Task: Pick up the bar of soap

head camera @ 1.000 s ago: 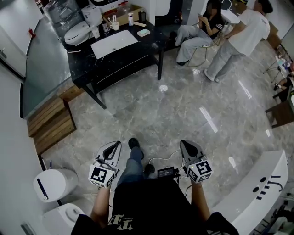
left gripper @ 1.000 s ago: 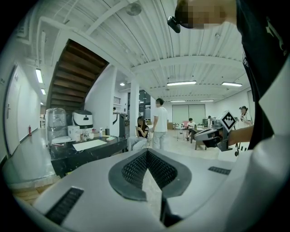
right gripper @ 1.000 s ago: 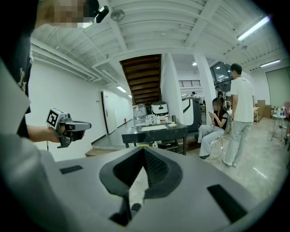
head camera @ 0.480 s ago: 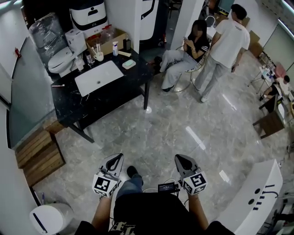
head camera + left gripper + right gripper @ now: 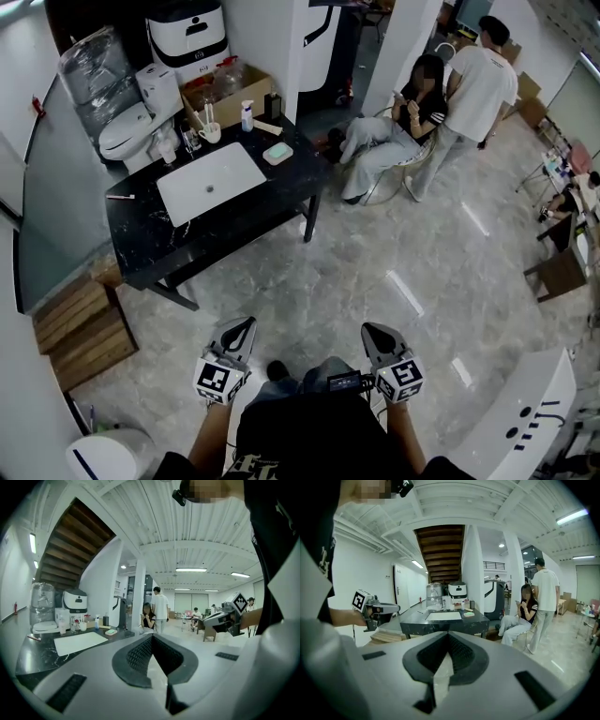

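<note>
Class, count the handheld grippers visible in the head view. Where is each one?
2. The left gripper is low in the picture, left of the person's legs; the right gripper is low and right of them. Both point toward the black table, jaws shut and empty. None looks hidden.

I count two grippers: the left gripper (image 5: 246, 323) and the right gripper (image 5: 367, 329). There is one black counter (image 5: 286, 180) with one white sink (image 5: 210, 181) in its middle. Near the counter's far edge I count one bar of soap (image 5: 277, 153) in a dish, one cup (image 5: 210, 133) with toothbrushes too small to count, one white bottle (image 5: 247, 114) and one dark bottle (image 5: 273, 105). By the counter's far left corner there is one toilet (image 5: 127, 131). Past its far right corner I count two people, one sitting person (image 5: 398, 136) and one standing person (image 5: 476, 89). By its near left corner is one set of wooden steps (image 5: 82, 323).
</note>
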{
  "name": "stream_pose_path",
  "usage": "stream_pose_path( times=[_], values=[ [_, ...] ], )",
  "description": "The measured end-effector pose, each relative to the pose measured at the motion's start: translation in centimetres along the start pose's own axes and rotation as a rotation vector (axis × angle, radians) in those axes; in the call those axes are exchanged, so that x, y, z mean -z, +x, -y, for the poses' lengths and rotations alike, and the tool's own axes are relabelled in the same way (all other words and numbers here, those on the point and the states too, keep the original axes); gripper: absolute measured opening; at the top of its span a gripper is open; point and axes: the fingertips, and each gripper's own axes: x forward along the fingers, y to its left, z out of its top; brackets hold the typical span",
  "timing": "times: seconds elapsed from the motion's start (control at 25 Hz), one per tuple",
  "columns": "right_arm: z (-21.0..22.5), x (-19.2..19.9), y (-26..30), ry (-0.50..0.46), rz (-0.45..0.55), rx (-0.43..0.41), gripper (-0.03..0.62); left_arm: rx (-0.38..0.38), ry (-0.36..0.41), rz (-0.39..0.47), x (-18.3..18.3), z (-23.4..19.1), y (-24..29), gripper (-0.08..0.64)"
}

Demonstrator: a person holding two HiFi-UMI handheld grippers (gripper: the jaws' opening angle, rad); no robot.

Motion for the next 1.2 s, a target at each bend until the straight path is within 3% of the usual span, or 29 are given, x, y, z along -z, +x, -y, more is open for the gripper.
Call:
stream_pose_path(
  times=[0.36, 0.68, 1.0, 1.2],
  values=[
    [5.9, -2.5, 10.3, -0.014, -0.008, -0.077, 0.008, -0.114, -0.012, -0.04, -0.1, -7.4, 5.9, 0.008],
    [16.8, -6.1, 21.8, -0.031, -0.004, -0.156, 0.008, -0.2, 0.031, -0.098, -2.4, -13.5, 17.6, 0.008],
    [27.0, -10.3, 28.7, -0.035, 0.005, -0.19, 0.008, -0.215, 0.025, -0.125, -5.8, -16.4, 29.2, 0.009],
    [30.3, -11.2, 31.3, -0.034, -0.006, -0.212, 0.008, -0.222, 0.005, -0.141, -6.0, -17.2, 33.4, 0.009]
  ],
)
